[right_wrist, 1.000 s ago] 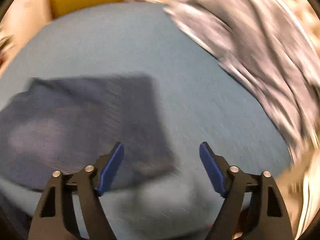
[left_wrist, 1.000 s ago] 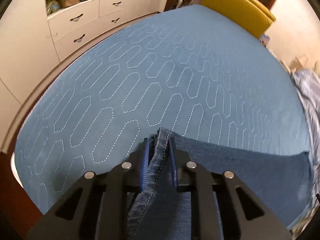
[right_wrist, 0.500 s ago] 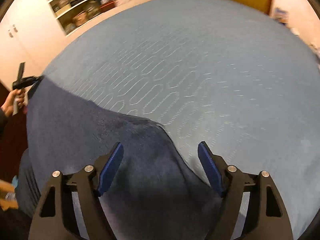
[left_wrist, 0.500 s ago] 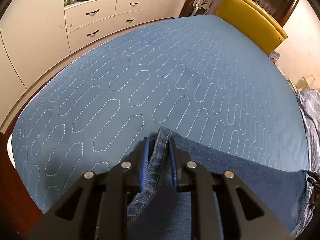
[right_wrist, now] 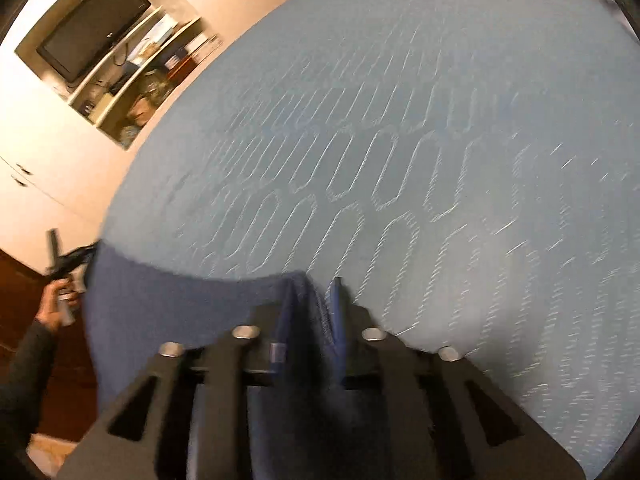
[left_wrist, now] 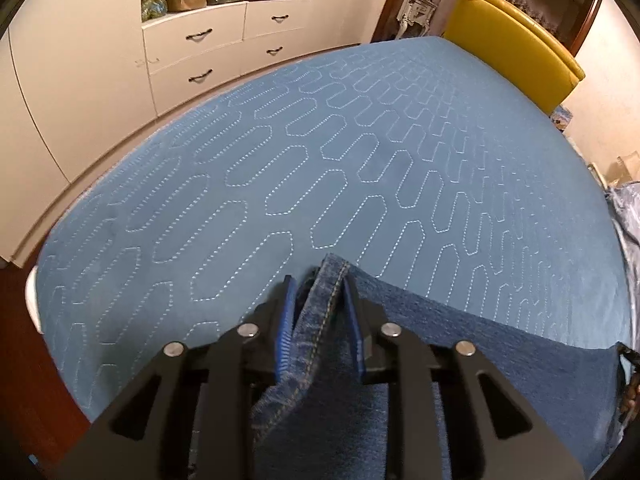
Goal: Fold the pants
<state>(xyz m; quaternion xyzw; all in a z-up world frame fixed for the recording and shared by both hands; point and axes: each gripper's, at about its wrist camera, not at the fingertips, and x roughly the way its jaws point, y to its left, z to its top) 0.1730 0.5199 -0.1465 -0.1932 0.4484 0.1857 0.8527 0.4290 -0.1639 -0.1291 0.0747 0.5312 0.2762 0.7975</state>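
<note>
The blue denim pants (left_wrist: 460,352) hang stretched over the near edge of the bed. My left gripper (left_wrist: 320,288) is shut on a stitched corner of the pants. In the blurred right wrist view my right gripper (right_wrist: 312,292) is shut on the other corner of the pants (right_wrist: 168,304). The fabric spans between the two grippers. The left gripper (right_wrist: 66,264) and the hand holding it show at the far left of the right wrist view.
The blue quilted bedspread (left_wrist: 340,160) fills both views. White drawers and shelves (left_wrist: 192,40) stand along the left. A yellow headboard (left_wrist: 516,52) is at the far end. A pale crumpled cloth (left_wrist: 628,216) lies at the right edge. A television (right_wrist: 92,28) sits in the wall unit.
My right gripper swung onto the free corner of the pants and closed on it. My left gripper kept its hold and lifted slightly.
</note>
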